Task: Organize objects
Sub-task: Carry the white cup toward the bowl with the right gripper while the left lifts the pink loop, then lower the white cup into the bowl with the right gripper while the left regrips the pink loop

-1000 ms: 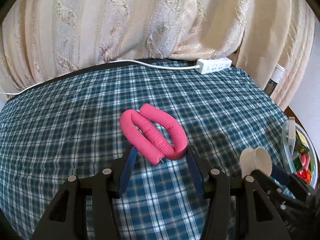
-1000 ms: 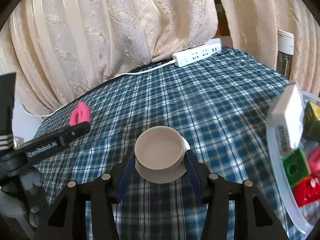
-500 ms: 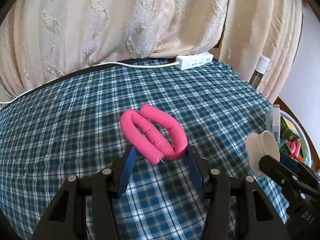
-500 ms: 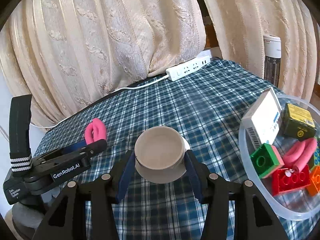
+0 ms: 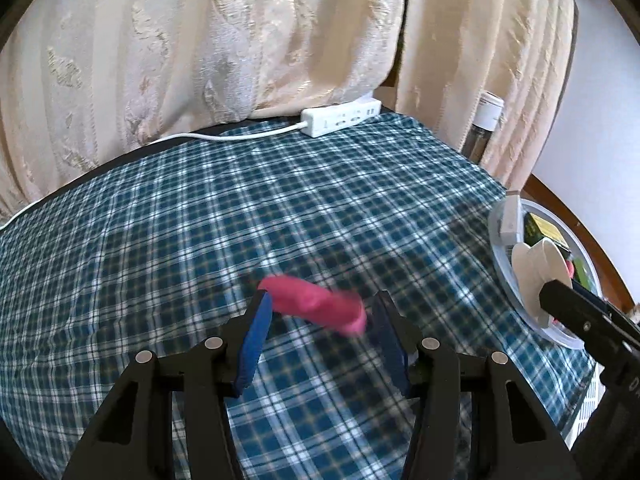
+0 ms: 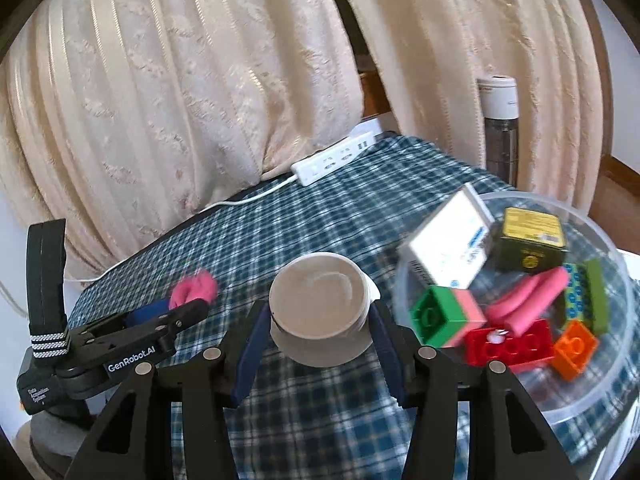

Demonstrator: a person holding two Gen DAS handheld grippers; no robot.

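Left wrist: left gripper (image 5: 320,312) holds pink foam roller (image 5: 316,303) crosswise | right gripper (image 6: 318,322) holds upright cup (image 6: 320,300)

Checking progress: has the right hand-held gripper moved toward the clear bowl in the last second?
Yes. The right hand-held gripper swung right toward the clear bowl.

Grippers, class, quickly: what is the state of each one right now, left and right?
Left gripper: closed on the pink foam roller.
Right gripper: closed on the small beige cup.
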